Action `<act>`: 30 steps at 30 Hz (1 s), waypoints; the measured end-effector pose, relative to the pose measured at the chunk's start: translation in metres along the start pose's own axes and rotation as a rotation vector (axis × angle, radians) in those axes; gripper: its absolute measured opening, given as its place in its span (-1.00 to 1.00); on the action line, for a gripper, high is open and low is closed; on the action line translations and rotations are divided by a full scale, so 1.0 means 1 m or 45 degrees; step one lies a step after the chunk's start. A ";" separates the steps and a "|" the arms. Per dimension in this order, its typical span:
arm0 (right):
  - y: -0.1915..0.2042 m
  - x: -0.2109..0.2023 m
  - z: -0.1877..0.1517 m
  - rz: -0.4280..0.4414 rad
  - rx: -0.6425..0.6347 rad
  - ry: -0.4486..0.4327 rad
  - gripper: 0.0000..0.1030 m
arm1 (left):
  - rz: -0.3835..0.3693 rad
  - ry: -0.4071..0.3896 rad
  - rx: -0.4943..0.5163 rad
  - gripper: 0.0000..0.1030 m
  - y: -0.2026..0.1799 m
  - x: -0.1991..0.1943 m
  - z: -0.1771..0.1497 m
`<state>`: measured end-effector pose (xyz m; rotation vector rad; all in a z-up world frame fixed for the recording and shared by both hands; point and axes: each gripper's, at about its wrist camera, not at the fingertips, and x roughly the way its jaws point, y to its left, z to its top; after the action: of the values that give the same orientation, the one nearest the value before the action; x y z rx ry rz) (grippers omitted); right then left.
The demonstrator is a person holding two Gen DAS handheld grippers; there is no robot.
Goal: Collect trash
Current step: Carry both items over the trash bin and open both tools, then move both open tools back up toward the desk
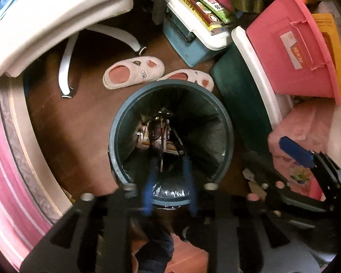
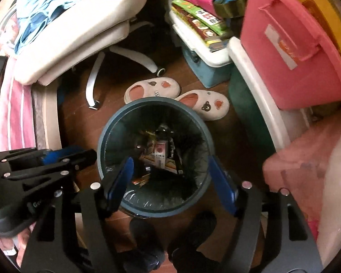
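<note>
Bin (image 2: pixel 154 157) sits centre-low in both views w/ thin black liner (image 1: pixel 170 192) over its rim, prob light, soft, slippery & tear-prone, so pinch the folded edge at the rim; left gripper (image 1: pixel 170 182) partly open, right gripper (image 2: pixel 170 182) wide open, both empty.

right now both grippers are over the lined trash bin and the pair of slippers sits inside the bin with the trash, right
Not quite. The pair of slippers lies on the floor beyond the bin's far rim, not inside it, as the right wrist view shows. The rest holds: the left gripper and the right gripper are both over the lined trash bin, which has trash at its bottom.
</note>
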<state>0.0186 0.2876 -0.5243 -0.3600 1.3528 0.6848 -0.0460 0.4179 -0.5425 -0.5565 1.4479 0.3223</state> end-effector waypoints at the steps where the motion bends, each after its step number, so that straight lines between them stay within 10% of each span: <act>1: -0.002 -0.002 0.000 -0.005 0.008 -0.004 0.42 | -0.003 -0.005 0.000 -0.28 0.000 -0.002 0.001; 6: -0.007 -0.034 0.001 -0.025 0.036 -0.012 0.56 | 0.015 0.001 0.006 -0.26 -0.004 -0.034 0.002; 14: 0.001 -0.152 0.007 -0.079 0.099 -0.080 0.85 | 0.073 -0.067 -0.014 0.54 -0.021 -0.153 -0.001; 30: 0.013 -0.390 0.010 -0.130 0.209 -0.274 0.87 | 0.082 -0.217 0.132 0.61 -0.100 -0.377 -0.013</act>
<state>-0.0072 0.2093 -0.1424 -0.2156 1.1685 0.5087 -0.0461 0.3738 -0.1549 -0.3894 1.3112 0.3354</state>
